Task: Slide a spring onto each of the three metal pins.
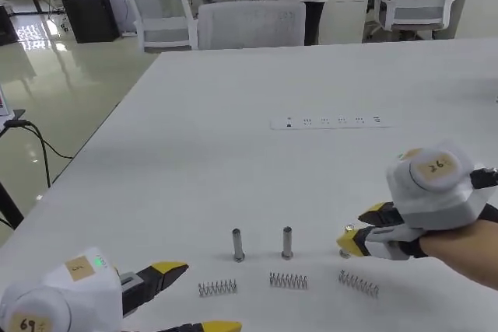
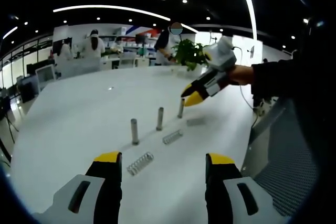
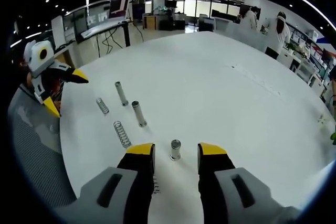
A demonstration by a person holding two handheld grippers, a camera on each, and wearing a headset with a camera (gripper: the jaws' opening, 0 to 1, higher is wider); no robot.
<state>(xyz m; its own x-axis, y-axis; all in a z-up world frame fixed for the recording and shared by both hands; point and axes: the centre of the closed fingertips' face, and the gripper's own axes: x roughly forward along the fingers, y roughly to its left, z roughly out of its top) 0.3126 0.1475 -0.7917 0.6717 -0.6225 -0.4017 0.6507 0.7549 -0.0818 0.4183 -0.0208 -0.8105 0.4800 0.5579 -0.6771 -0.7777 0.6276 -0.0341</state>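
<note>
Three short metal pins stand upright in a row near the table's front edge: the left pin, the middle pin and the right pin. A spring lies flat in front of each: the left spring, the middle spring and the right spring. My right gripper is open, and the right pin stands between its jaws with a gap on each side. My left gripper is open at the lower left, facing the left spring, and holds nothing.
A white power strip lies further back on the white table. Office chairs stand along the table's far edge, with people and desks beyond. The table's left edge drops to a glossy floor with cables.
</note>
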